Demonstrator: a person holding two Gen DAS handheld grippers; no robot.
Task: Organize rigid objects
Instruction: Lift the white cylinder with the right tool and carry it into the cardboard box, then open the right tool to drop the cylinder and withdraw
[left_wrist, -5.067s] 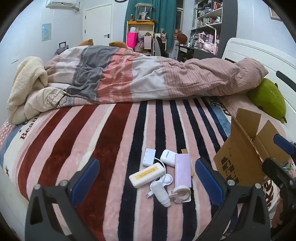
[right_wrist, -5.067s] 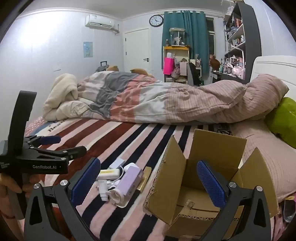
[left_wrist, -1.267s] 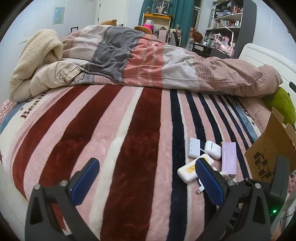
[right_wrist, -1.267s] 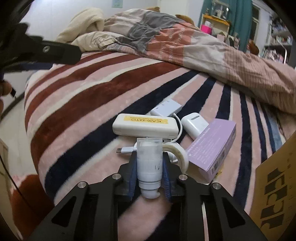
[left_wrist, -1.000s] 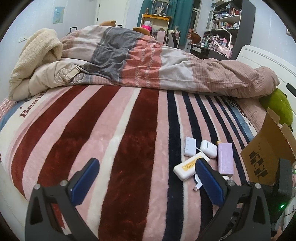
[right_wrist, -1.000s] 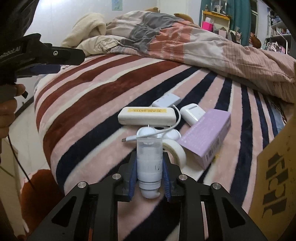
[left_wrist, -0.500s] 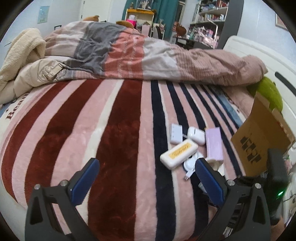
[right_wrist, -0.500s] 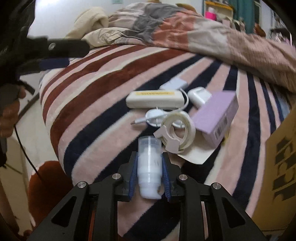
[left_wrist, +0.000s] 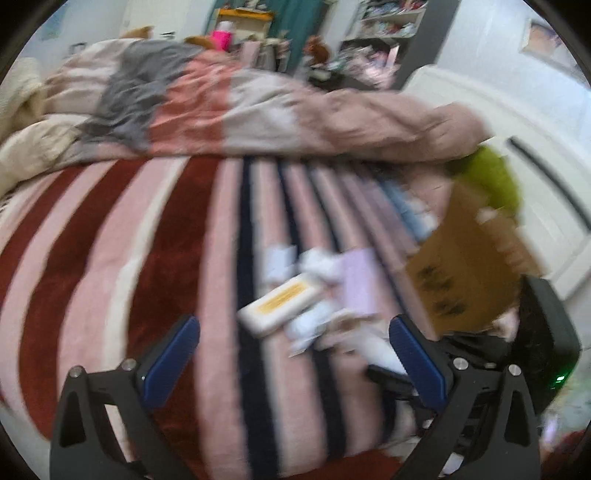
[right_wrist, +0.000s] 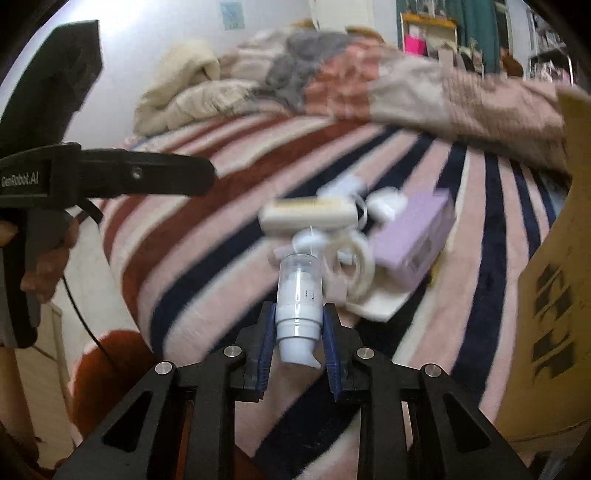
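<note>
Left gripper (left_wrist: 291, 354): jaws spread wide, nothing between them, hovering over the striped blanket (left_wrist: 155, 258); the item pile sits just ahead of the gap, biased toward its right finger. Left wrist view is motion-blurred, so I can't sort out the small white pieces there. Pile, left to right from the right wrist view: white power bank (right_wrist: 308, 214) with yellow label, white earbud-style case (right_wrist: 388, 206) behind it, tape roll (right_wrist: 360, 273) just ahead of the right jaws, purple box (right_wrist: 417, 232) right of that. Right gripper (right_wrist: 299, 325): jaws are closing, pads pressing both sides of the white pump bottle (right_wrist: 299, 299), clear cap pointing forward, bottle clear of the blanket and in front of the pile. Cardboard box (right_wrist: 554, 295) is off to the right of the right jaws, only its printed outer wall visible; opening not in view from here. Step, as I read it: first item picked, transfer to the box under way. Next move needs the right gripper swung right and raised over the box wall, bottle kept pinched until it's over the opening, then released. Left gripper is free to line up on the power bank, nearest to its gap.
</note>
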